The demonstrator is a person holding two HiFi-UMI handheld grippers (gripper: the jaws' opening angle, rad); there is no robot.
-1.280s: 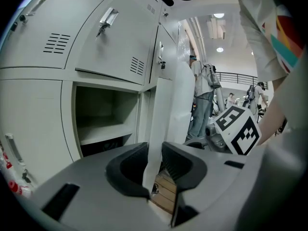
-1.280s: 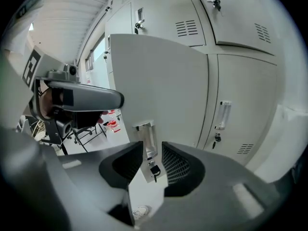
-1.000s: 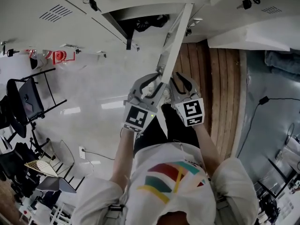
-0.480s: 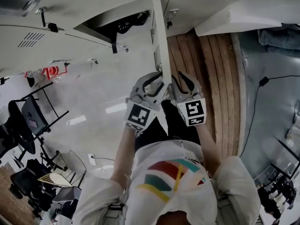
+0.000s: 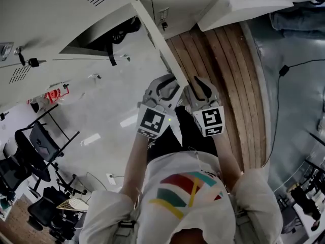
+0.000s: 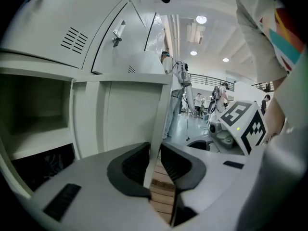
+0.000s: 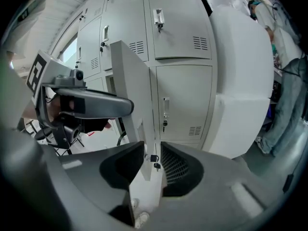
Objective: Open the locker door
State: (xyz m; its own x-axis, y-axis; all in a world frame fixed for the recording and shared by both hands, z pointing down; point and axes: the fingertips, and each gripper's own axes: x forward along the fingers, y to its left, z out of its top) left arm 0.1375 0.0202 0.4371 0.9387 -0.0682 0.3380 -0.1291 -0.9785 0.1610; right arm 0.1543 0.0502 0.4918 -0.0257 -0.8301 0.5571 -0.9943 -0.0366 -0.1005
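Swung further since a second ago, the locker door (image 5: 157, 42) now slants from the claws toward 11 o'clock in the head view, where earlier it ran near 1 o'clock. Its open compartment (image 5: 109, 34) lies at 10 o'clock. The left claw (image 5: 170, 83) has just been closing its jaws around the door's free edge – one pad touches it, a sliver shows beside the other, so it is not clenched. The right claw (image 5: 192, 85), just beside at 3 o'clock, straddles the same edge by the small padlock (image 7: 154, 159) – released, pads apart
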